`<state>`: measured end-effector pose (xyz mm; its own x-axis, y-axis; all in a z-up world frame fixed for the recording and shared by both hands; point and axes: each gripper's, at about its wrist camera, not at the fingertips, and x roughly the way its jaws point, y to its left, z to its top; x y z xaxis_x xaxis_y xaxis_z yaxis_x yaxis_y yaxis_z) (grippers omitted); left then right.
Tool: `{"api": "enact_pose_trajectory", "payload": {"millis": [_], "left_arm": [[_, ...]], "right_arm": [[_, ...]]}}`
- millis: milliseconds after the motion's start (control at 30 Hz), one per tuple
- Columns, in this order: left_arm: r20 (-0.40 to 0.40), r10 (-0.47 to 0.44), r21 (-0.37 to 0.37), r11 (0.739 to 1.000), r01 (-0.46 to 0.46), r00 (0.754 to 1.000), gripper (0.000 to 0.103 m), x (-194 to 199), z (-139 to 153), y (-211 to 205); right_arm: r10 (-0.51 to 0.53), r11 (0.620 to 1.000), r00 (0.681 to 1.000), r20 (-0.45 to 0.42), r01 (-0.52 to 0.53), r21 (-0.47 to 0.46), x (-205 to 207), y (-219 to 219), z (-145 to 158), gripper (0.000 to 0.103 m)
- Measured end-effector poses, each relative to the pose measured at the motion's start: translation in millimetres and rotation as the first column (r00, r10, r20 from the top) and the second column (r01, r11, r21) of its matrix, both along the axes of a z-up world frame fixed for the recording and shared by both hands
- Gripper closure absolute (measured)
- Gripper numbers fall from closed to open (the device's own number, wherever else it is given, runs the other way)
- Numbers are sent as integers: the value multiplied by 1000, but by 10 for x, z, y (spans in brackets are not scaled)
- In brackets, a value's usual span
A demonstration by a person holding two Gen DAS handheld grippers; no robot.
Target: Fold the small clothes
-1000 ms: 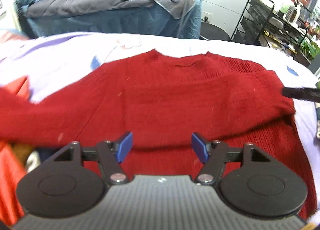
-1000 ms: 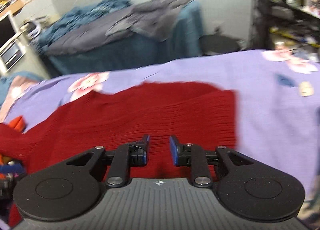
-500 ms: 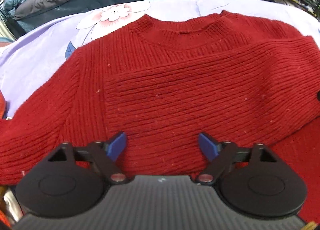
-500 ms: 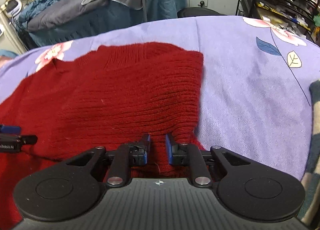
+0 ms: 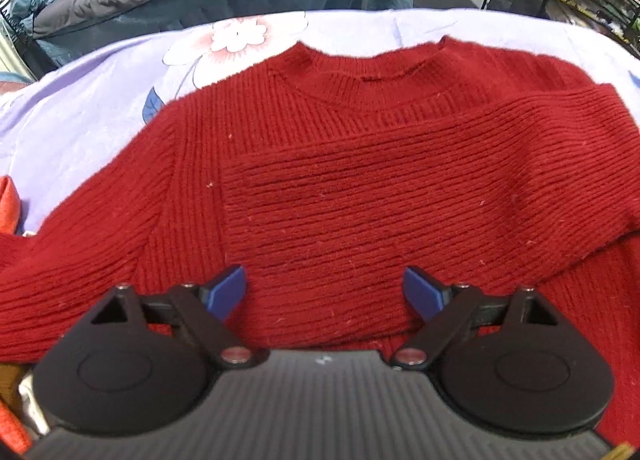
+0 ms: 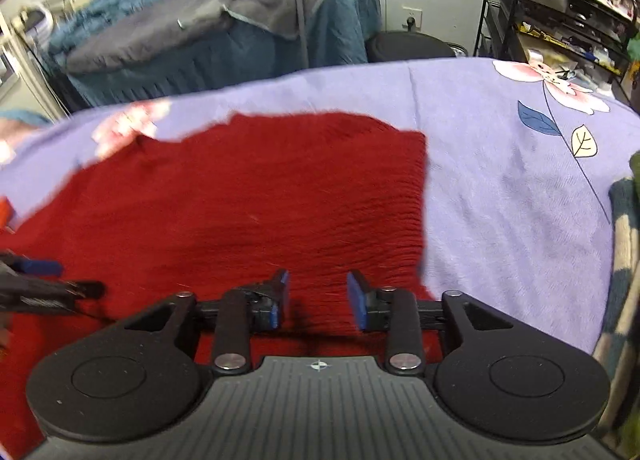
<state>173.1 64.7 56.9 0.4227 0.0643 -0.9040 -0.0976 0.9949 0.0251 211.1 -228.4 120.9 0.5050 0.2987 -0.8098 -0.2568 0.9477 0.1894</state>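
Note:
A red ribbed sweater (image 5: 360, 180) lies flat on the purple floral sheet (image 5: 80, 120), collar at the far side. One sleeve is folded across the chest; the other sleeve (image 5: 60, 280) trails off to the left. My left gripper (image 5: 324, 292) hovers over the lower chest, open wide, with nothing between its blue pads. In the right wrist view the sweater (image 6: 260, 200) fills the left half. My right gripper (image 6: 318, 294) is over its near right part; its jaws are opening, with only knit below them. A left gripper finger (image 6: 52, 290) shows at the left edge.
Behind the bed stands a heap of blue and grey bedding (image 6: 200, 28) and a black stool (image 6: 408, 46). A black wire rack (image 6: 560, 0) full of items is at the back right. A checked cloth (image 6: 624, 260) lies at the sheet's right edge, an orange item (image 5: 8, 212) at the left.
My left gripper came down closer to the sweater and its jaws spread wider. My right gripper's jaws narrowed almost together at the sweater's edge, then spread apart.

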Motion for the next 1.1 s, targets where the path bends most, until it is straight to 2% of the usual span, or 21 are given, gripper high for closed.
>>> {"api": "enact_pose_trajectory", "payload": {"millis": [100, 233, 300, 400, 500, 667, 733, 933, 1033, 1100], "left_arm": [[39, 4, -13, 1000, -3, 999, 16, -117, 158, 23], [113, 21, -34, 999, -17, 993, 16, -361, 411, 91], [138, 32, -9, 999, -31, 990, 14, -510, 528, 159], [136, 66, 51, 996, -74, 988, 13, -688, 668, 294], [147, 117, 49, 991, -125, 982, 13, -871, 841, 435], [147, 146, 83, 984, -159, 978, 12, -1069, 994, 521], [148, 164, 77, 981, -177, 975, 11, -1152, 1027, 550], [154, 198, 52, 977, -208, 968, 11, -1356, 1061, 666], [161, 231, 15, 971, -237, 960, 11, -1421, 1086, 769], [175, 275, -43, 962, -271, 946, 11, -1481, 1139, 911]], "right_arm": [[35, 999, 999, 19, -35, 22, -95, 112, 153, 36], [107, 992, 993, 51, -110, 62, -199, 295, 323, 36], [134, 987, 989, 64, -138, 77, -229, 405, 400, 36], [185, 975, 980, 75, -192, 111, -242, 584, 503, 36], [227, 962, 970, 88, -238, 134, -269, 775, 613, 33], [305, 937, 947, 101, -318, 146, -316, 1088, 740, 28], [331, 931, 938, 106, -343, 128, -339, 1210, 776, 22], [408, 900, 905, 120, -421, 117, -394, 1555, 874, 18], [424, 891, 898, 118, -437, 124, -460, 1681, 874, 16], [430, 888, 896, 109, -441, 127, -514, 1726, 849, 16]]}}
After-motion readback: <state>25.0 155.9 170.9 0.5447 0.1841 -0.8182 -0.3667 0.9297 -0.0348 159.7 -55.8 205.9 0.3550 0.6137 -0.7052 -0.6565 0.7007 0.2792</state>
